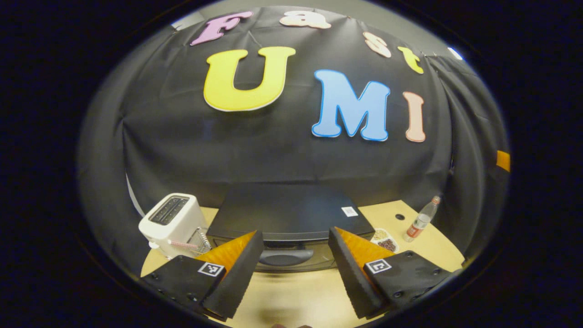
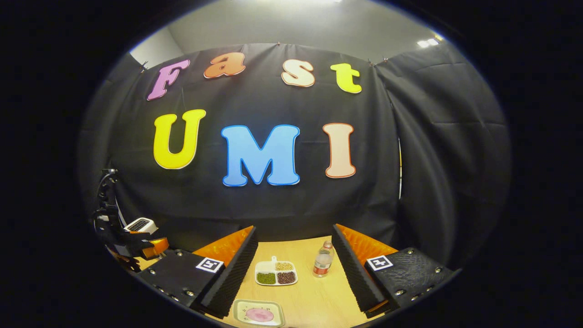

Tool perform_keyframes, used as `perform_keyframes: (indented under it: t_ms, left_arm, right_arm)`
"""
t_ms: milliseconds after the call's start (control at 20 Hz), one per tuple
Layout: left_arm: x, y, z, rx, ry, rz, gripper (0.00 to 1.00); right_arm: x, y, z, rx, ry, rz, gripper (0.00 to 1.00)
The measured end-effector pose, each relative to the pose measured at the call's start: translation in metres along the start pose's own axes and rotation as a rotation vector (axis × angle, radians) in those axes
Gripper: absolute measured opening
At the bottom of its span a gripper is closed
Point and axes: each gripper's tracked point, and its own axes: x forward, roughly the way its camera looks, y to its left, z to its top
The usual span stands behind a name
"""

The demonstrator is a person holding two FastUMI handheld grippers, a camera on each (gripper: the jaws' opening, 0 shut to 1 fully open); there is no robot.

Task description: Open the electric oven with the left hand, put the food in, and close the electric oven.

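Left gripper (image 1: 296,269) hangs spread wide, empty, facing the shut oven (image 1: 289,218) just ahead; right gripper (image 2: 295,269) gapes too, touching nothing, food plate (image 2: 258,313) on table beneath it

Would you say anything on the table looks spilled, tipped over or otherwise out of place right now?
Nothing stands out. The oven sits closed, the toaster and water bottle stand upright, and the divided dish holds its fillings in separate compartments. The plate of pink food lies flat near the right gripper, which is open.
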Motion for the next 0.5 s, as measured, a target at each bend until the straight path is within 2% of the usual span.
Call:
perform_keyframes:
  t_ms: [50, 100, 150, 200, 300, 500]
  left_arm:
    - [0.012, 0.004, -0.007, 0.007, 0.014, 0.001, 0.97]
    - [0.024, 0.005, -0.015, 0.011, 0.029, -0.003, 1.0]
    - [0.035, 0.006, -0.022, 0.014, 0.047, -0.002, 0.97]
    - [0.045, 0.009, -0.03, 0.013, 0.061, 0.002, 1.0]
    - [0.059, 0.012, -0.04, 0.019, 0.07, 0.017, 0.97]
    - [0.068, 0.015, -0.049, 0.067, 0.074, 0.046, 0.98]
  right_arm:
    - [0.0, -0.002, -0.003, -0.002, 0.008, -0.013, 0.94]
    - [0.001, -0.003, -0.006, -0.002, 0.015, -0.023, 0.99]
    - [0.002, -0.003, -0.008, -0.002, 0.019, -0.032, 0.99]
    - [0.003, -0.004, -0.01, -0.001, 0.026, -0.04, 0.99]
    - [0.005, -0.003, -0.013, -0.004, 0.036, -0.045, 0.98]
    - [0.008, -0.002, -0.011, -0.013, 0.037, -0.048, 0.99]
